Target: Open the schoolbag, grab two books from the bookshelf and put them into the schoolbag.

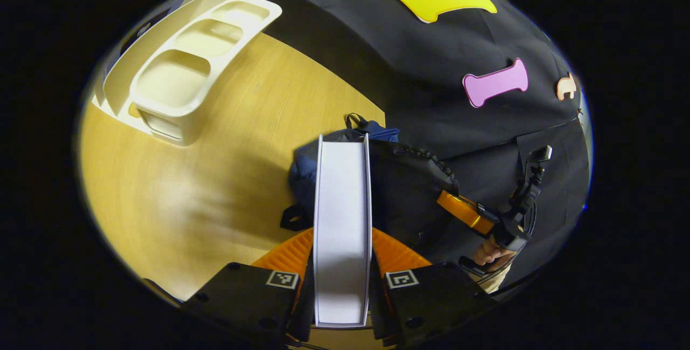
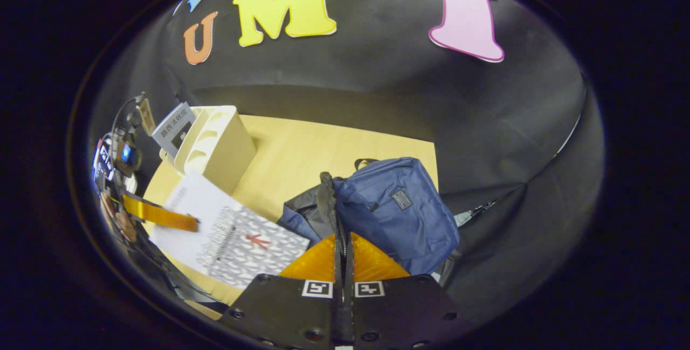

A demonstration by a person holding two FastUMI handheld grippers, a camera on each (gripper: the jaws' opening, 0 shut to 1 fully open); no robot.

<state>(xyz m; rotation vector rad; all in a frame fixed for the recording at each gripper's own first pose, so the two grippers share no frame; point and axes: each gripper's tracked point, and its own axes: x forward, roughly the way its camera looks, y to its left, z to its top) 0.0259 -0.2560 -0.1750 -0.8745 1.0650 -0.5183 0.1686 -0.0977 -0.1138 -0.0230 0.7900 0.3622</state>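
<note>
Navy fabric marks the schoolbag [image 2: 401, 210], which sits on the far right part of the pale wooden table [image 2: 302, 150], close against the black cloth wall, its top flap pulled back so the dark lining shows. In the right gripper view the right gripper [image 2: 343, 255] has its two fingers pressed together on the edge of that flap, with a strip of the bag's black zipper trim running up from between them. A white book [image 1: 343, 226] is pinched upright between the fingers of the left gripper [image 1: 343, 263] in the left gripper view, its page edge facing the camera and its far end just above the open mouth of the bag [image 1: 399, 183]. From the right gripper view the same book [image 2: 237, 237] appears flat-on, its cover half white and half patterned grey, held out over the table to the left of the bag by the left gripper [image 2: 161, 215]. Behind it stands the cream plastic bookshelf [image 2: 218, 145], with another book [image 2: 173, 128] leaning in it. The left gripper view shows the bookshelf [image 1: 178, 77] at the table's [image 1: 161, 193] far left corner, and the right gripper [image 1: 466, 212] reaching into the bag from the right, a person's hand [image 1: 490, 255] on its grip.
</note>
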